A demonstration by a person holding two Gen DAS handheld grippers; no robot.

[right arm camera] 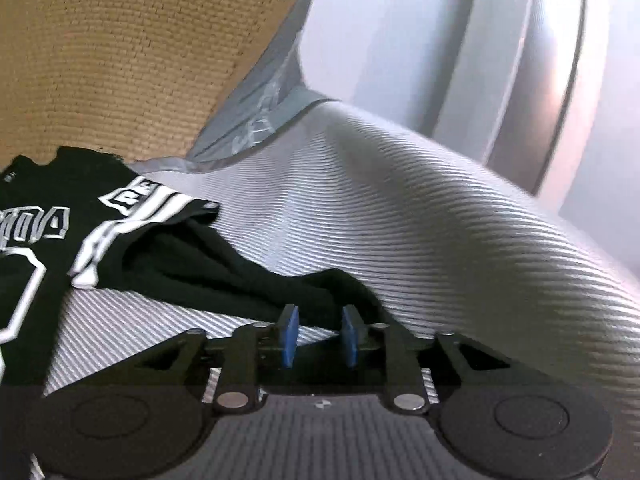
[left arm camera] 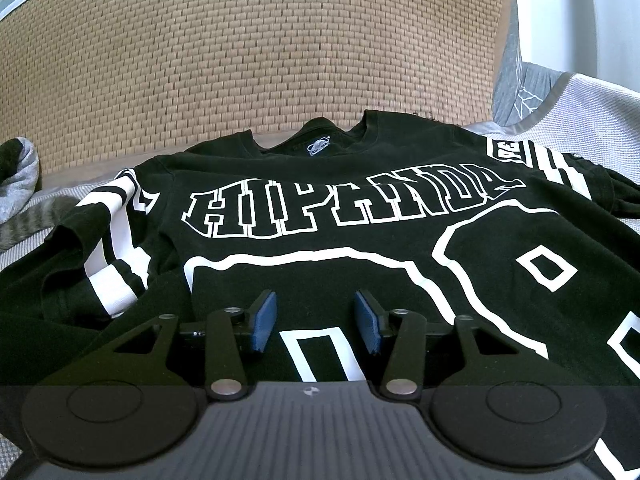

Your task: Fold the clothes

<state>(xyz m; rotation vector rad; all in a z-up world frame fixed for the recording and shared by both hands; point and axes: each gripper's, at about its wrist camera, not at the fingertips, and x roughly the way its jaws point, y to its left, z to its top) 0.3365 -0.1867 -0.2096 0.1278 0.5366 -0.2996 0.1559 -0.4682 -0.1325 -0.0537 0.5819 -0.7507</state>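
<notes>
- Shirt [left arm camera: 360, 240]: black with white lettering, spread front-up on a grey ribbed cover [right arm camera: 400, 208]; collar toward the woven backrest [left arm camera: 240, 60], hem toward the viewer.
- Long axis: runs from collar to hem, roughly along the line in which the left tongs [left arm camera: 316, 320] point.
- Left tongs: over the lower chest print, jaws partly open, blue pads apart with nothing between them; no cloth gripped.
- Right tongs [right arm camera: 318, 334]: beside the shirt's right edge, jaws partly open, no cloth pinched; the view is somewhat blurred.
- Right sleeve [right arm camera: 240, 264]: trails out from the shirt body across the cover; its dark end lies just ahead of the right tongs.
- Judgement: the right hand is nearer that sleeve, so folding the sleeve inward toward the shirt body looks like its job.
- Left sleeve [left arm camera: 108, 248]: bunched beside the body, to the left tongs' left.
</notes>
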